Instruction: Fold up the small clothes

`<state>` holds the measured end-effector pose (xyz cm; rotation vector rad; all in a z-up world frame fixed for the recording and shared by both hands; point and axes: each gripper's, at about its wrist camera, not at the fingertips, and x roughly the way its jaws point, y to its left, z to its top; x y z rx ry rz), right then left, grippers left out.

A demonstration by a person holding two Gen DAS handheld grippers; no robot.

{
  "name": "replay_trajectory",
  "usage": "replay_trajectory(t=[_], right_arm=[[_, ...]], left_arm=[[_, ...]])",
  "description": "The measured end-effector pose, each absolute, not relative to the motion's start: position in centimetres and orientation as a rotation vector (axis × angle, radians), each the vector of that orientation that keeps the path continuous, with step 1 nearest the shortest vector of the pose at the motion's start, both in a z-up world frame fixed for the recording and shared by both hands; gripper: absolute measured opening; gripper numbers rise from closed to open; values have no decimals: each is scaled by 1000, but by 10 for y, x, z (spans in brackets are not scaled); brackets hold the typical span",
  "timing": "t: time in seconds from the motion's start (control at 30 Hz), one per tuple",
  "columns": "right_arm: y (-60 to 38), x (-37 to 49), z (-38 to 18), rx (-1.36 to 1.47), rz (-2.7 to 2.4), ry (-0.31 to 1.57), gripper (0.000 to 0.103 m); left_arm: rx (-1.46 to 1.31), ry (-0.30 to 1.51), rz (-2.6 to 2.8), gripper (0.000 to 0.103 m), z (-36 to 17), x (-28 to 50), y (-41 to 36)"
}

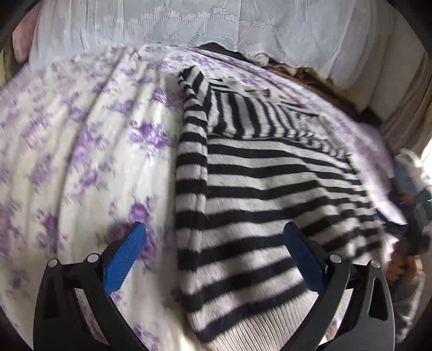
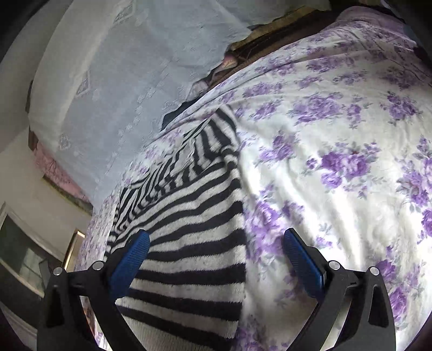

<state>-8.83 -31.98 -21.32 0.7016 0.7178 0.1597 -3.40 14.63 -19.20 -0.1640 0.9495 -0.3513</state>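
A black-and-white striped knit sweater point(image 1: 270, 189) lies flat on a white bedspread with purple flowers point(image 1: 81, 148). One sleeve is folded lengthwise along its left edge, and the ribbed white hem is nearest me. My left gripper point(image 1: 216, 237) hovers open over the sweater's lower left edge, with nothing between its blue pads point(image 1: 124, 259). In the right wrist view the same sweater point(image 2: 189, 229) fills the lower left. My right gripper point(image 2: 216, 243) is open above its right edge and holds nothing. At the far right of the left wrist view, a hand grasps the other gripper's handle point(image 1: 415, 216).
White lace curtains point(image 1: 189, 24) hang behind the bed. A dark wooden headboard or ledge point(image 2: 270, 40) runs along the bed's far edge. The flowered bedspread point(image 2: 337, 162) spreads wide to the right of the sweater. A wall with a framed mirror point(image 2: 73, 248) stands at the left.
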Motion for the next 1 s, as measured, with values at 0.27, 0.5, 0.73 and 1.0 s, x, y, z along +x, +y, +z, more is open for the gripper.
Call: replay_trajectory(t=[0.27, 0.5, 0.73, 1.0], right_arm=[[-314, -92, -212, 701, 223, 724, 100], [-305, -95, -212, 671, 243, 748, 91], [-301, -101, -215, 652, 270, 772, 78], [-300, -114, -222, 663, 323, 808, 62]], left_arm=[[-318, 998, -523, 98, -198, -32, 156], [-243, 1056, -557, 98, -206, -34, 135], [-185, 1064, -532, 98, -211, -33, 126], [-168, 1064, -588, 91, -210, -40, 121]])
